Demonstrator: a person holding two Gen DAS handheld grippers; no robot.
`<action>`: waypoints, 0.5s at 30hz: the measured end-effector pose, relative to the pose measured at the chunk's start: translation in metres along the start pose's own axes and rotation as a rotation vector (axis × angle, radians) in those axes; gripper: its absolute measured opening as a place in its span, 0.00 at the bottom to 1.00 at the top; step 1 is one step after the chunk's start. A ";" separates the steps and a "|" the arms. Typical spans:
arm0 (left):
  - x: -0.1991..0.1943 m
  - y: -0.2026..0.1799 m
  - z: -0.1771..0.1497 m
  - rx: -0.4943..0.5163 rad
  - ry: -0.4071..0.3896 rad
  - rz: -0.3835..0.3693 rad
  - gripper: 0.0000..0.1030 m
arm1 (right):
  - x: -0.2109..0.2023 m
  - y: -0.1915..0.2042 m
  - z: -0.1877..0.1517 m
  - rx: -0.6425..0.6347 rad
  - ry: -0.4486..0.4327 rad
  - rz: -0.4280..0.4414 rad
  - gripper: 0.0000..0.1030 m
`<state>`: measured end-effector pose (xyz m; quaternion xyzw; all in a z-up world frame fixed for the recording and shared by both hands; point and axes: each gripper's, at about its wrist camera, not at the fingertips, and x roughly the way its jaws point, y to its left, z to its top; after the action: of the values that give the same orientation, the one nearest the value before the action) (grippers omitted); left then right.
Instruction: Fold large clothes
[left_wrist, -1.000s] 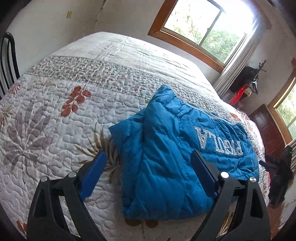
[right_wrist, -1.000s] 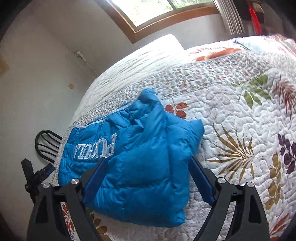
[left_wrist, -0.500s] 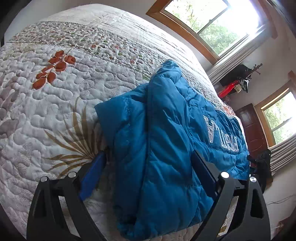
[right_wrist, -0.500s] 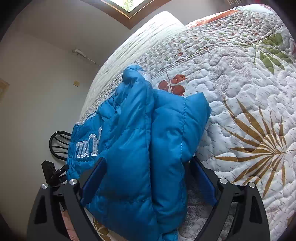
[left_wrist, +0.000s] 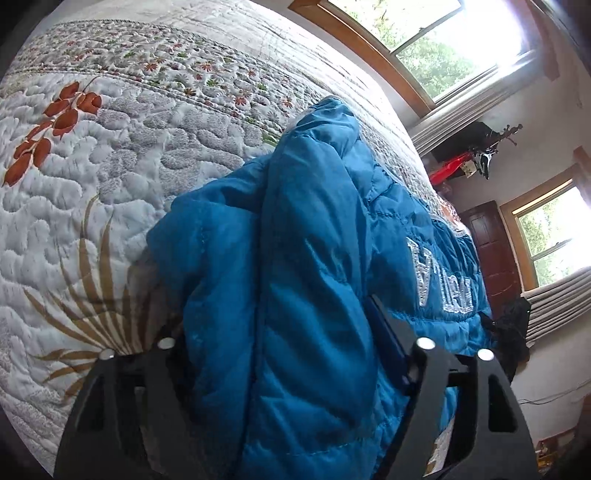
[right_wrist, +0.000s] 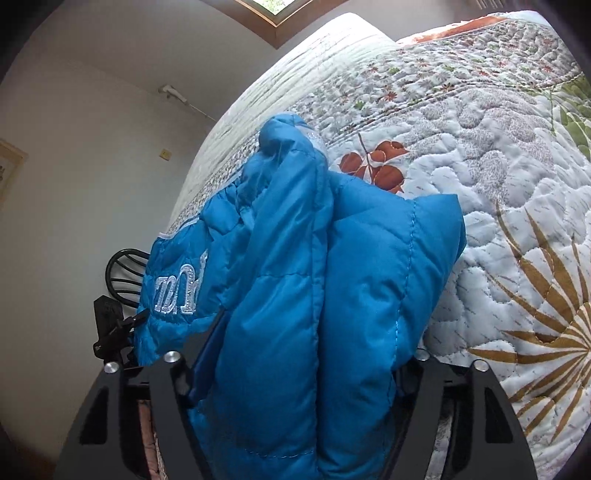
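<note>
A puffy, quilted bright-blue down jacket (left_wrist: 306, 280) lay partly folded near the edge of a bed covered with a white stitched quilt printed with leaves and small flowers (left_wrist: 110, 177). White embroidered lettering (left_wrist: 439, 284) showed on the flat part of the jacket, while the nearer part was bunched into thick vertical folds.

The left gripper (left_wrist: 284, 354) had its black jaws closing around one such fold — blue fabric filled the space between them, bulging over the left finger and pressing against the blue-padded right finger (left_wrist: 388, 332).

The right gripper (right_wrist: 306, 365) was closing too, with two doubled folds of the jacket (right_wrist: 325, 295) packed between its fingers and swelling out above them; its pads were mostly hidden by the fabric.

Beyond the bed stood a wood-framed window (left_wrist: 417, 48), a dark wooden door (left_wrist: 495, 251) and, on the other side, a black bentwood chair (right_wrist: 123, 269) against the pale wall.
</note>
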<state>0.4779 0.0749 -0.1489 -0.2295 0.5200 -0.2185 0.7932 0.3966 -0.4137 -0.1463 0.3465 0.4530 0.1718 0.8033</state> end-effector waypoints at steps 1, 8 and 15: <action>0.000 -0.001 0.003 -0.008 0.001 -0.002 0.52 | -0.001 0.001 0.000 0.005 0.002 0.014 0.48; -0.027 -0.040 -0.008 0.058 -0.092 0.030 0.18 | -0.025 0.030 -0.007 -0.034 -0.041 0.025 0.26; -0.079 -0.078 -0.032 0.142 -0.162 -0.002 0.16 | -0.073 0.083 -0.035 -0.139 -0.085 0.042 0.25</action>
<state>0.4110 0.0544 -0.0568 -0.1902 0.4373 -0.2363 0.8466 0.3315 -0.3845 -0.0554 0.3064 0.3982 0.2049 0.8400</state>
